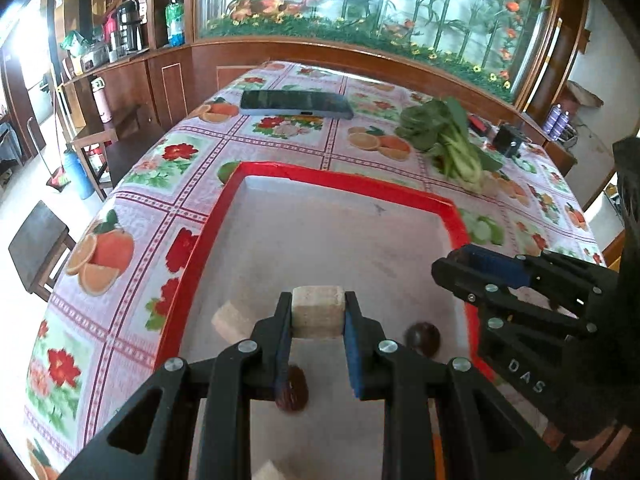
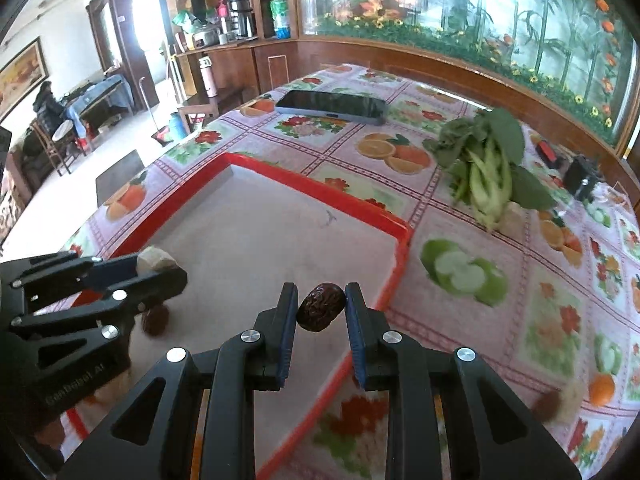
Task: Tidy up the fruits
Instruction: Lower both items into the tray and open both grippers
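Right claw [image 2: 321,308] clamped on a dark wrinkled date [image 2: 321,307] above the red-rimmed tray [image 2: 362,204] — near its right edge. Left claw [image 2: 158,266] at lower left, gripping a pale cube [image 2: 157,258]; another date [image 2: 156,320] just below. On the table [image 2: 520,300] beyond — leafy greens [image 2: 488,168], a phone [image 2: 332,106].

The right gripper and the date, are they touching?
Touching. In the right wrist view, the right gripper has the date pinched between its two blue pads, lifted above the red tray.
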Motion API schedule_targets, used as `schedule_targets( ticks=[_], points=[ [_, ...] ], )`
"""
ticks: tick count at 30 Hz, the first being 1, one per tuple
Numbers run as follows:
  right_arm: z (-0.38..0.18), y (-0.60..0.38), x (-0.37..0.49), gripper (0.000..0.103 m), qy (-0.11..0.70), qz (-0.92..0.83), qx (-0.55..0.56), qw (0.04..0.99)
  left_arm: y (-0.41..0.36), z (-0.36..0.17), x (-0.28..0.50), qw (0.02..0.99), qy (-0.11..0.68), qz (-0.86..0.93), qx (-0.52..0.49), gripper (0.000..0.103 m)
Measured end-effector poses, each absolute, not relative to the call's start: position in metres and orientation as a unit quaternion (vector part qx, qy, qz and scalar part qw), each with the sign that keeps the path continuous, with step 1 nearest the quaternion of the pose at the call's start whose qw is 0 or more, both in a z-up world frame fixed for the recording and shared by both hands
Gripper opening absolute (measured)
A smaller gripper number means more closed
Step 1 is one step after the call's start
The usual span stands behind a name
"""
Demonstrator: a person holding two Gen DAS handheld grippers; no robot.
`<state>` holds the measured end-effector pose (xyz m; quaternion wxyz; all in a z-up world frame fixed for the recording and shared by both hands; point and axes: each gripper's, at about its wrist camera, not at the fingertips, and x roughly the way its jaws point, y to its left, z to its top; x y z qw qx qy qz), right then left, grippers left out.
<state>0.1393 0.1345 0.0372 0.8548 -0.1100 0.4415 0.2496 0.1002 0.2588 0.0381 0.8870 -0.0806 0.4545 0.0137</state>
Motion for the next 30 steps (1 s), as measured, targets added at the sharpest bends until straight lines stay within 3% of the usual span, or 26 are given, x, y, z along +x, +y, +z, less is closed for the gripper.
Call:
schedule_targets(
  ticks=[17,30],
  points=[
    [0.012,0.149,0.152,0.024,0.458,0.255,-0.147,0.839,0.260,0.016,0.123,0.871,0.484,0.018,-0.088,0.027],
    [0.018,0.142,0.146,0.029,0.464,0.236,-0.146,0.842,0.262,0.026,0.111,0.873,0.479,0.052,-0.078,0.062]
  ],
)
